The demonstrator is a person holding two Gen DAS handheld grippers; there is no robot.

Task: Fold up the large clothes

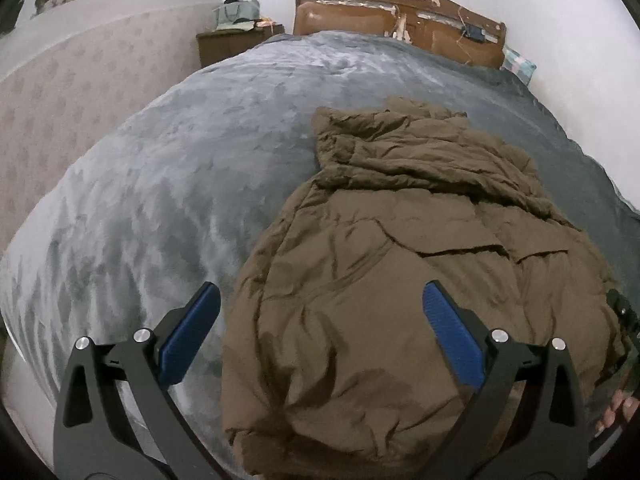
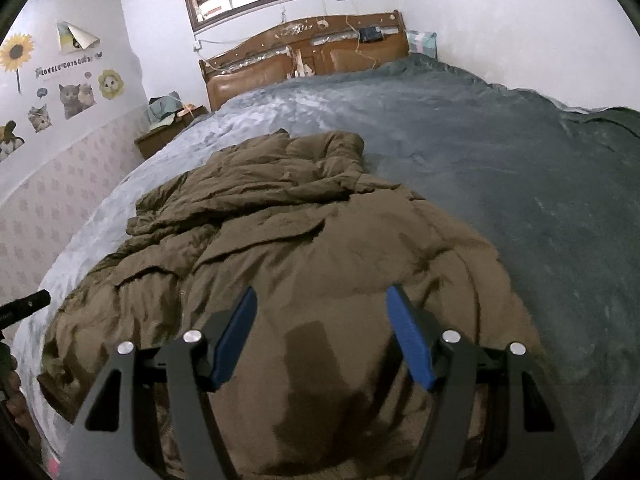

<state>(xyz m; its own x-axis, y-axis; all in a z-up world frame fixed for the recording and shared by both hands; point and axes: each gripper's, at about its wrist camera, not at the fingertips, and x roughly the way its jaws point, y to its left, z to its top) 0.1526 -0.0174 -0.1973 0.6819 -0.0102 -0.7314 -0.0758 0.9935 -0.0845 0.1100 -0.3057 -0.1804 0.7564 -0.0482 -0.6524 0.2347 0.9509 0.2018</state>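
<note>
Left wrist view: your left gripper (image 1: pixel 320 320) is hovering above the near left edge of the brown padded coat (image 1: pixel 400 272), jaws spread wide, gripping nothing.
Right wrist view: your right gripper (image 2: pixel 322 320) is hanging over the coat's (image 2: pixel 300 240) near end, jaws parted, empty.
Coat location: it is lying crumpled on the grey bed cover (image 1: pixel 160 180), with what looks like a sleeve or hood bunched at the far end towards the wooden headboard (image 1: pixel 400 24).
Step in hand: you are probably lining up for a first grasp; no neat fold is showing yet.
Next move: you are needing to lower both grippers onto the near hem, one at each corner, and pinch through the puffy layers.
Pose: both grippers are pointing forward along the bed, tilted downward, side by side.
</note>
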